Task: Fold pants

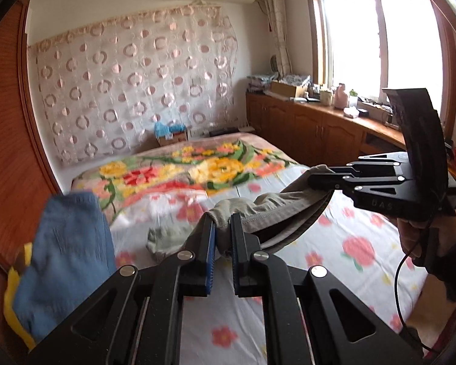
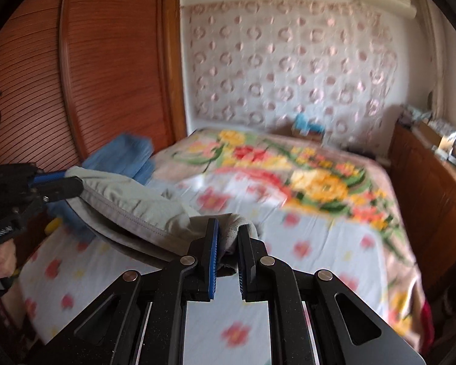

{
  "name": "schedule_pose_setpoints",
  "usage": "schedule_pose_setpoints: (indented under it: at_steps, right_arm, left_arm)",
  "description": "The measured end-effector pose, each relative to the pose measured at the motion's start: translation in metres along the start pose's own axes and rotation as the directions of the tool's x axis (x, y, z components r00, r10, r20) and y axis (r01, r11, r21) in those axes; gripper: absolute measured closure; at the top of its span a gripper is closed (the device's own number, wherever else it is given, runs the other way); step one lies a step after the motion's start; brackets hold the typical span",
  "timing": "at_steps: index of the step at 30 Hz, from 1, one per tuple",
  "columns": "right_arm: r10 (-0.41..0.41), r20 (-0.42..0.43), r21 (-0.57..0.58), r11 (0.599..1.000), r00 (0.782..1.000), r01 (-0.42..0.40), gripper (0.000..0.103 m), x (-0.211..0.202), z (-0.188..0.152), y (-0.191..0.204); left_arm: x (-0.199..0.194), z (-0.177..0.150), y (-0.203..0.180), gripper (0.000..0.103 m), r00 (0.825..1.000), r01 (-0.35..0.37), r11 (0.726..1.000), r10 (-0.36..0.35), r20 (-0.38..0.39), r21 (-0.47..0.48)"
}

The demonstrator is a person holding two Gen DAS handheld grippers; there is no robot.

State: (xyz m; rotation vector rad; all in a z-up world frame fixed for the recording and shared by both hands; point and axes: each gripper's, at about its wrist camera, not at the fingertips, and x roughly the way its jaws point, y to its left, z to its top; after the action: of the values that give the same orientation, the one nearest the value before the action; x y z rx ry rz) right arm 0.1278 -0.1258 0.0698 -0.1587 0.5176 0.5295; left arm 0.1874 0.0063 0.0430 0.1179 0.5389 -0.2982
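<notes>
Grey pants (image 1: pixel 276 210) hang in the air above the bed, stretched between my two grippers. My left gripper (image 1: pixel 222 225) is shut on one end of the waistband, bunched between its blue pads. My right gripper (image 2: pixel 229 234) is shut on the other end. In the left wrist view the right gripper (image 1: pixel 316 179) shows at the right, clamped on the cloth. In the right wrist view the left gripper (image 2: pixel 73 184) shows at the left, holding the pants (image 2: pixel 130 200). Part of the pants droops down to the bed (image 1: pixel 164 237).
The bed has a white flowered sheet (image 1: pixel 334 237) and a bright floral blanket (image 1: pixel 197 167) at the far end. Folded blue cloth (image 1: pixel 67 243) lies at the left edge by a wooden wardrobe (image 2: pixel 106 60). Wooden cabinets (image 1: pixel 304 124) line the right wall under the window.
</notes>
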Motion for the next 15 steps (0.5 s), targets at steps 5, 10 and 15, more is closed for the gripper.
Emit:
schedule_pose_setpoints:
  at_steps: [5, 10, 15]
  right_arm:
    - [0.055, -0.077, 0.020, 0.998, 0.996, -0.053, 0.092, -0.015, -0.038, 0.017]
    - [0.103, -0.129, 0.055, 0.994, 0.986, -0.097, 0.092, -0.028, -0.064, 0.017]
    - [0.122, -0.168, 0.094, 0.990, 0.978, -0.107, 0.092, -0.018, -0.073, 0.005]
  left_arm:
    - [-0.023, -0.061, -0.014, 0.093, 0.996, 0.036, 0.998, -0.040, -0.077, -0.053]
    - [-0.026, -0.106, -0.025, 0.093, 0.988, 0.054, 0.992, -0.070, -0.139, -0.112]
    - [-0.023, -0.137, -0.023, 0.089, 0.978, 0.058, 0.981, -0.092, -0.185, -0.185]
